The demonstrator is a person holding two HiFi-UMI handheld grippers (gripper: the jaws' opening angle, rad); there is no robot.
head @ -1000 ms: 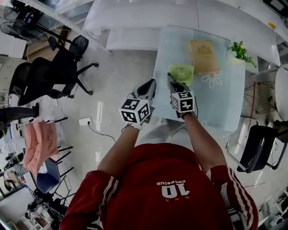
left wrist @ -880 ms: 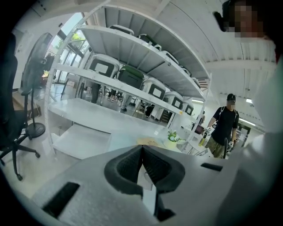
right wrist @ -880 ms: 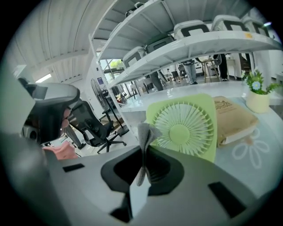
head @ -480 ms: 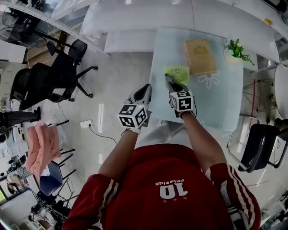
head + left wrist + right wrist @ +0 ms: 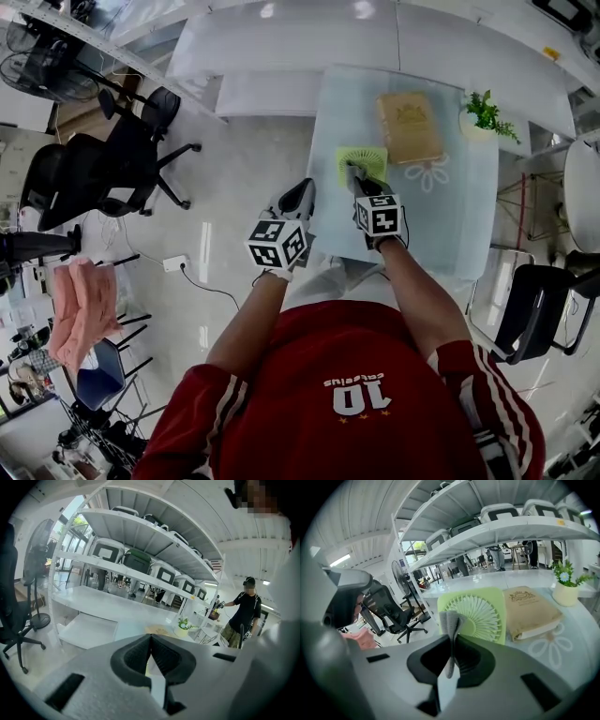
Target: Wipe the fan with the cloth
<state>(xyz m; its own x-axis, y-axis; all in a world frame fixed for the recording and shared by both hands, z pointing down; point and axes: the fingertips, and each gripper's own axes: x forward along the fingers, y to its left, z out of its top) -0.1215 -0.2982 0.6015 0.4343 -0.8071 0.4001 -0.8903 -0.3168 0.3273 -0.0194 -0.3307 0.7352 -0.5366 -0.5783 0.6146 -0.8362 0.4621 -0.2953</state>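
A light green square fan [image 5: 362, 162] [image 5: 479, 613] lies flat on the glass table [image 5: 450, 216], its white round grille facing up. My right gripper [image 5: 354, 174] [image 5: 452, 641] is shut on a grey cloth [image 5: 450, 625], which sticks up between the jaws just short of the fan's near edge. My left gripper [image 5: 302, 194] [image 5: 150, 654] is shut with nothing in it and hangs over the floor left of the table's edge.
A tan book [image 5: 409, 126] [image 5: 530, 610] lies behind the fan, and a small potted plant [image 5: 483, 111] [image 5: 566, 586] stands at the table's far right. Black office chairs [image 5: 122, 155] stand on the floor to the left. White shelving [image 5: 140, 573] runs behind the table.
Both grippers have edged slightly forward and left with the view; the right one stays at the fan's near edge with the cloth still held. The left remains shut.
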